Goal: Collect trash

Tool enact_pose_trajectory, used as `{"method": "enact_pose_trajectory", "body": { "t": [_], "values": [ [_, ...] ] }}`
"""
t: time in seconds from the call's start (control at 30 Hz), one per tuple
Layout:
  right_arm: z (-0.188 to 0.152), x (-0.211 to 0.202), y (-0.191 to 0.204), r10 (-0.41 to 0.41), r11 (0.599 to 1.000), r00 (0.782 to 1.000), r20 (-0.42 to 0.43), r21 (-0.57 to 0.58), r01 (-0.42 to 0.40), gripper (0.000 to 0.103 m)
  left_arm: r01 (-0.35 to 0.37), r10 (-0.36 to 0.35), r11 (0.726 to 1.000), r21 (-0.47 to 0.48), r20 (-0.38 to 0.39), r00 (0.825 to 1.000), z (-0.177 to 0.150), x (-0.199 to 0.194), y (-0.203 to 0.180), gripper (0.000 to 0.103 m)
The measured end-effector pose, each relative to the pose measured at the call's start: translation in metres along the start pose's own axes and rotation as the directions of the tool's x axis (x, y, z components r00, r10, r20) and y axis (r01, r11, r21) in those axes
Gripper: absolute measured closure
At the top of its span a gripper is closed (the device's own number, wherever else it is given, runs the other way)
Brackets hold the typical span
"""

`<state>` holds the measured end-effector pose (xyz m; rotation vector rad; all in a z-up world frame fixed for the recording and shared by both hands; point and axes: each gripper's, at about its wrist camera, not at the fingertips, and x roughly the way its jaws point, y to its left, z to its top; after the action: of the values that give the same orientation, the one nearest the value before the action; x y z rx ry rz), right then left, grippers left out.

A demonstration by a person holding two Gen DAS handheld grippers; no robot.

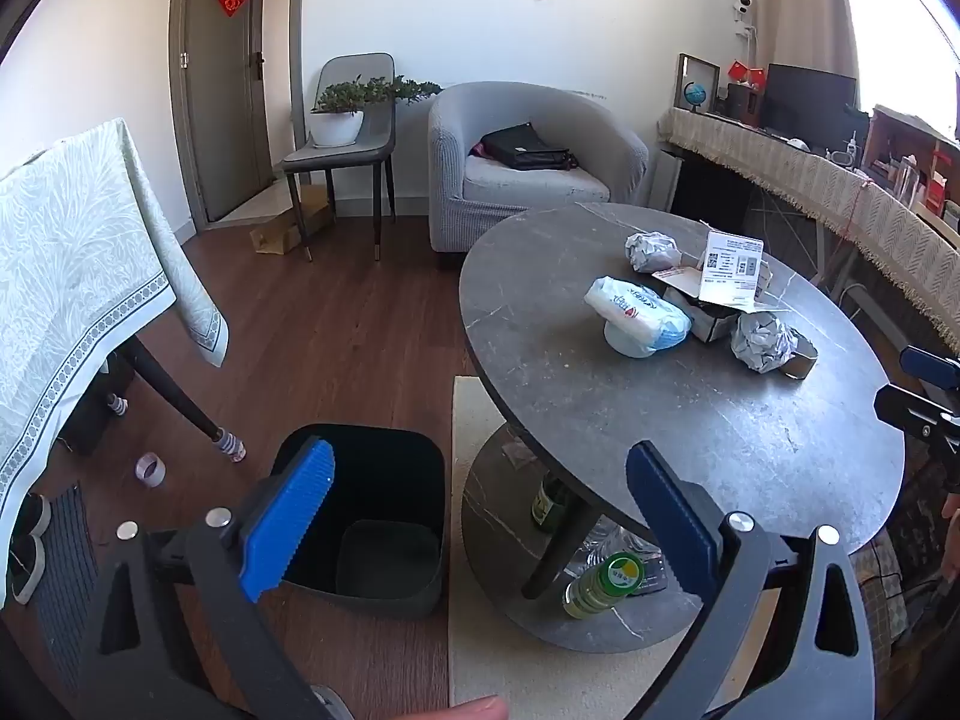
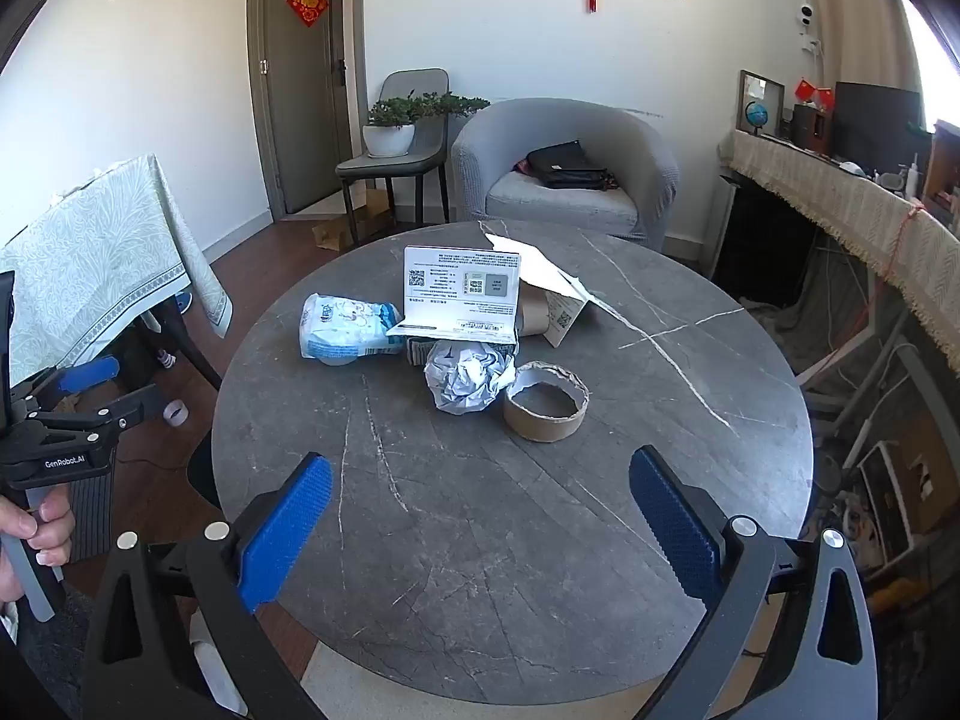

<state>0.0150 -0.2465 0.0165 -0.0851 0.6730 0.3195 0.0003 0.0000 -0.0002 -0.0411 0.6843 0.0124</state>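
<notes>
I have my left gripper (image 1: 480, 510) and right gripper (image 2: 480, 516) both spread wide and empty, the black bin (image 1: 366, 516) on the floor just below left, and farther out on the round table (image 2: 510, 570) the cardboard ring (image 2: 545, 401), crumpled paper (image 2: 465, 381), tissue pack (image 2: 345, 327) and opened box (image 2: 462, 300).

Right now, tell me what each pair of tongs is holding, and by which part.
Nothing is held. The left tongs hang open above the bin, the right tongs open above the table; the trash lies untouched.
</notes>
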Motion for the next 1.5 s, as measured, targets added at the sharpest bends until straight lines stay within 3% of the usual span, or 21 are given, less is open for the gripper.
{"method": "enact_pose_trajectory", "body": {
  "t": [1.5],
  "values": [
    [0.0025, -0.0009, 0.0015, 0.001, 1.000, 1.000, 0.005, -0.007, -0.001, 0.003, 0.003, -0.003, 1.000, -0.006, -0.005, 1.000, -0.0061, -0.0024, -0.0014, 0.003]
  ]
}}
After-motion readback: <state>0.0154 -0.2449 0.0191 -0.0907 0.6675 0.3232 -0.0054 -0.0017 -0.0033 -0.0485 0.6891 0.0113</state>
